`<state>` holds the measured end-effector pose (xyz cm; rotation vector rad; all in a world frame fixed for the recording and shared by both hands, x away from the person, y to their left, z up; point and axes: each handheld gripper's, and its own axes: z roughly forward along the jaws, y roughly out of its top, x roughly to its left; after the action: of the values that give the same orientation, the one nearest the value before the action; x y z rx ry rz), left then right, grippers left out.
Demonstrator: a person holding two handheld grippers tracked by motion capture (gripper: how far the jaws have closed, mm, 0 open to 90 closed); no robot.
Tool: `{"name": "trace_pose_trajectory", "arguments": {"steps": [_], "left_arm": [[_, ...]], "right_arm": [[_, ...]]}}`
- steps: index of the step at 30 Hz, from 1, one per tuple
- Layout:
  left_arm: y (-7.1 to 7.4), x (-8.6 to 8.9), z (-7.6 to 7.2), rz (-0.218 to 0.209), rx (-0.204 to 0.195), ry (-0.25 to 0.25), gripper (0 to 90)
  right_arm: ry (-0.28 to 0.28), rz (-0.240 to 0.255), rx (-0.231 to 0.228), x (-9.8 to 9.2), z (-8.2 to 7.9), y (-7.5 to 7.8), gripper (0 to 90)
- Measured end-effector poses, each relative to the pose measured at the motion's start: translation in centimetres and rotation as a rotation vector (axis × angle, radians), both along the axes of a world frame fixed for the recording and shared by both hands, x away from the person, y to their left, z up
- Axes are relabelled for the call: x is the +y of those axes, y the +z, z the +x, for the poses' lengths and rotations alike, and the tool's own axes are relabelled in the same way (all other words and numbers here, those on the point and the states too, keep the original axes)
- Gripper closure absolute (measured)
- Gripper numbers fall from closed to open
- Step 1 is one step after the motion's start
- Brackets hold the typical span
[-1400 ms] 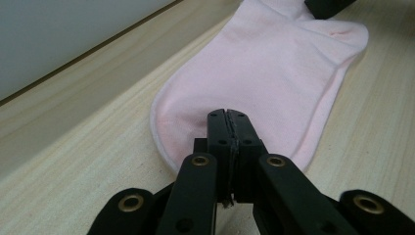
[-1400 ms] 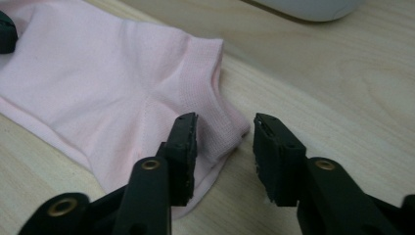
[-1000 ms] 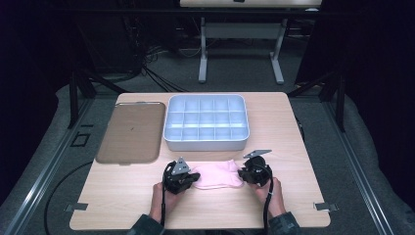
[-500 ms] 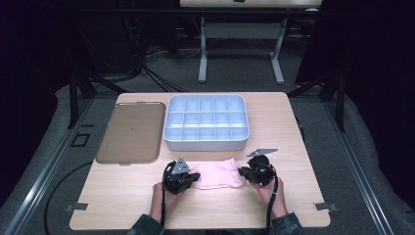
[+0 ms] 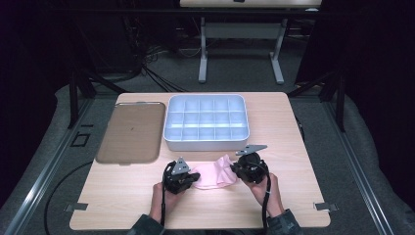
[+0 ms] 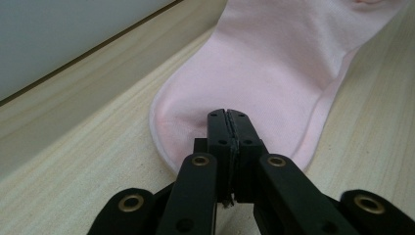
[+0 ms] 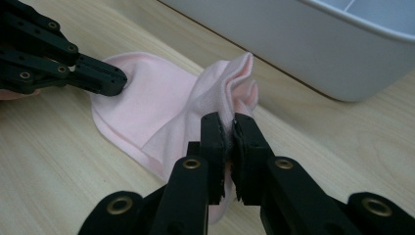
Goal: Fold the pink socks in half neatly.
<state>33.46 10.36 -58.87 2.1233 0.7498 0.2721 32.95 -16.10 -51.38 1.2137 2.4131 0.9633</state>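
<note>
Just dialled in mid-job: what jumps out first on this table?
A pink sock at the table's near edge, pinched at one end by the left hand-held gripper and at the other, bunched up off the wood, by the right hand-held gripper. Just behind it sits a white compartment tray.

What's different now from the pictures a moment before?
The right gripper has pinched its end of the pink sock and lifted it, so that end now stands bunched off the table. The left gripper stays clamped on the other end, which lies flat. The white divided tray and the brown lid haven't moved.
</note>
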Motion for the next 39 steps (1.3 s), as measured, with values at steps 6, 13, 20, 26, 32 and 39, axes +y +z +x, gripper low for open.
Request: {"name": "trace_pose_trajectory", "arguments": {"steps": [6,13,20,26,32,39], "left_arm": [[0.0,0.0,0.0,0.001,-0.002,0.000,88.9],[0.0,0.0,0.0,0.001,-0.001,0.001,88.8],[0.0,0.0,-0.1,0.001,-0.004,0.001,88.8],[0.0,0.0,0.0,0.001,-0.003,0.001,88.7],[0.0,0.0,0.0,0.001,-0.003,0.001,88.8],[0.0,0.0,-0.1,0.003,-0.007,0.000,88.8]], "right_arm": [[0.052,-0.043,-0.007,1.9,-0.1,1.0,84.0],[0.121,-0.106,0.000,5.2,0.1,1.0,84.0],[0.003,-0.098,0.026,1.9,0.7,0.0,83.6],[-0.089,-0.115,0.086,-1.5,1.9,-3.3,80.5],[-0.112,-0.059,0.116,-2.4,2.0,-4.7,55.6],[-0.131,-0.065,0.114,-1.9,1.5,-5.0,62.4]]}}
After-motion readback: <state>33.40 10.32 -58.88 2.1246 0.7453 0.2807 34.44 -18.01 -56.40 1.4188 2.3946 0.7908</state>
